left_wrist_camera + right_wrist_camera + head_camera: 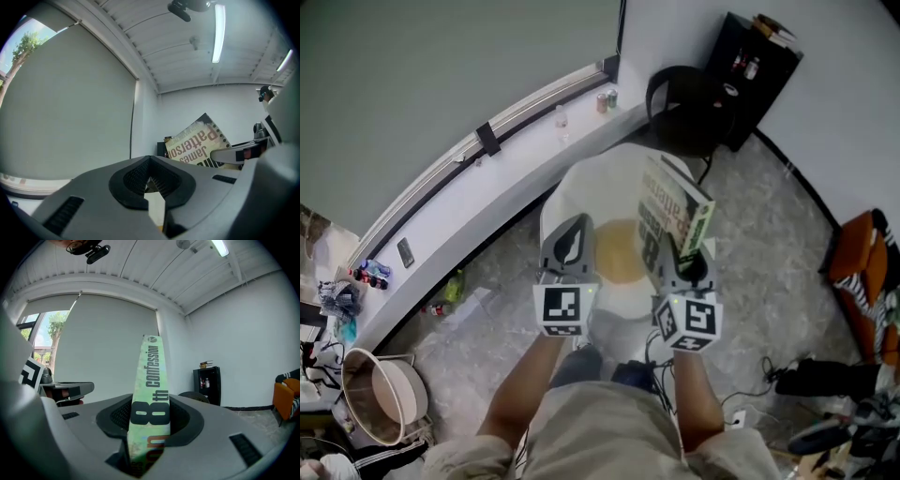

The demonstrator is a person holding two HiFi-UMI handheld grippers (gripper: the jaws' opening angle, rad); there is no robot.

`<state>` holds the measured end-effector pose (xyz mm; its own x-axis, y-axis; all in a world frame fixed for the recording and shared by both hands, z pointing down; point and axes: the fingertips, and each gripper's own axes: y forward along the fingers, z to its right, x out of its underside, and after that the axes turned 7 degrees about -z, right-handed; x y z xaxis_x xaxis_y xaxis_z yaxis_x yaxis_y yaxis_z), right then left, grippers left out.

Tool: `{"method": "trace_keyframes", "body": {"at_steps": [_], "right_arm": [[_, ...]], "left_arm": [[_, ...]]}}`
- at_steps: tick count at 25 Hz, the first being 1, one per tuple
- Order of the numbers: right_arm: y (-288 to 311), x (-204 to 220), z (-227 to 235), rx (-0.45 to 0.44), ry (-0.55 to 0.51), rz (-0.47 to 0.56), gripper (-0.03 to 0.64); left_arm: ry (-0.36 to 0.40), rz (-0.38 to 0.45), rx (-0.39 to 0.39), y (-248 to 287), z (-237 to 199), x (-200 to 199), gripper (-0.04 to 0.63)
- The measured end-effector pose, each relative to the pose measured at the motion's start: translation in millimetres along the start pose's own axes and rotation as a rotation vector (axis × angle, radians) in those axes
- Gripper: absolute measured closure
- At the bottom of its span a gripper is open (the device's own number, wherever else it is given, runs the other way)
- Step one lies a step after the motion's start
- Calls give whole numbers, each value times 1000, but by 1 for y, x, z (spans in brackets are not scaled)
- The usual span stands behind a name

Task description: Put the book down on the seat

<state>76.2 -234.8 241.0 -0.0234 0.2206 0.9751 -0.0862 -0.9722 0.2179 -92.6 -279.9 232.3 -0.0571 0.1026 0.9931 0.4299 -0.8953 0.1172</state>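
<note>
Head view: left gripper (572, 234) and right gripper (682, 262) held out side by side over a white seat (581, 192) with a tan pad (619, 251). The book (675, 217) stands on edge in the right gripper, cover tilted, above the seat's right side and not laid down. A black shelf (755, 66) stands in the far corner.

Left gripper view: jaws together, nothing between them. The book's cover shows beyond, just to the right, print upside down.

Right gripper view: jaws clamped on the book's green spine, which rises upright between them. The left gripper sits near the left edge. The shelf stands against the far wall.
</note>
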Motion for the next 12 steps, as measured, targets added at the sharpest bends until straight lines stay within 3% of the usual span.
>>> {"method": "trace_keyframes", "body": {"at_steps": [5,12], "right_arm": [[33,-7,4,14,5,-10,454],[71,-7,36,-13,17,-24,454]], "left_arm": [[-4,-1,7,34,-18,-5,591],[-2,-11,-22,77,-9,-1,591]]}}
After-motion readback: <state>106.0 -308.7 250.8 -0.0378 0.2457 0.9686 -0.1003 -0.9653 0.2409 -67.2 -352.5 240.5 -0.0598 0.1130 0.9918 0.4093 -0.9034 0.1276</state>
